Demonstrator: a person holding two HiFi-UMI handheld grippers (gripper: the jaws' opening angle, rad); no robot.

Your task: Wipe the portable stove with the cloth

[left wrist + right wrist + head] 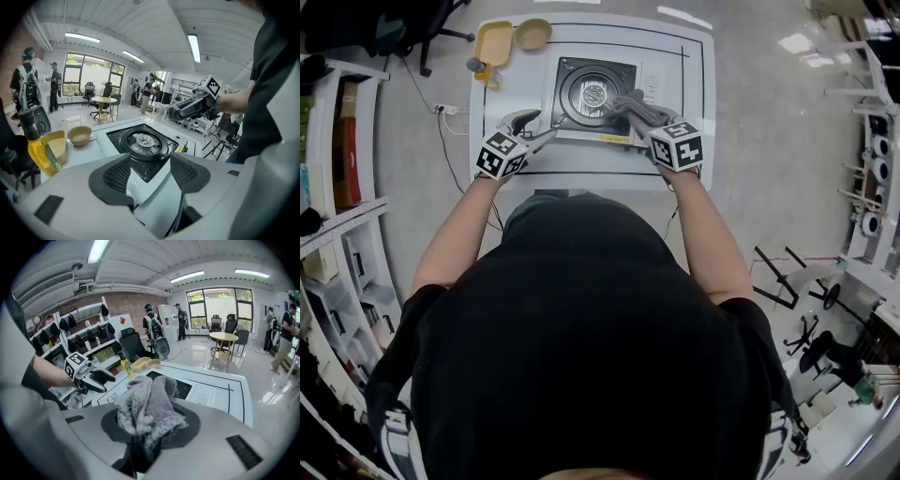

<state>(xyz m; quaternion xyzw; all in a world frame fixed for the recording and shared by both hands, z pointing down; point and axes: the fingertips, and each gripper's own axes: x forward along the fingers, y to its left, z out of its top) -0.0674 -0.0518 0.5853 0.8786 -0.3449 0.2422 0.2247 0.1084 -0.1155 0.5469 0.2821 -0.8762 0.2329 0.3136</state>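
The portable stove (pixel 592 94) is black with a round burner and sits on the white table (pixel 694 122); the left gripper view shows the stove (pixel 143 143) just beyond my jaws. My right gripper (pixel 639 114) is shut on the grey fluffy cloth (pixel 147 411), bunched between its pads and held above the stove's right front edge. The cloth (pixel 636 108) hangs over the stove's corner. My left gripper (pixel 530 127) stands open with nothing between its pads, at the stove's left front.
A yellow tray (pixel 492 42), a tan bowl (pixel 532 34) and a yellow bottle (pixel 480 69) stand at the table's far left. Shelves (pixel 337 187) line the left side. People stand by windows in the background.
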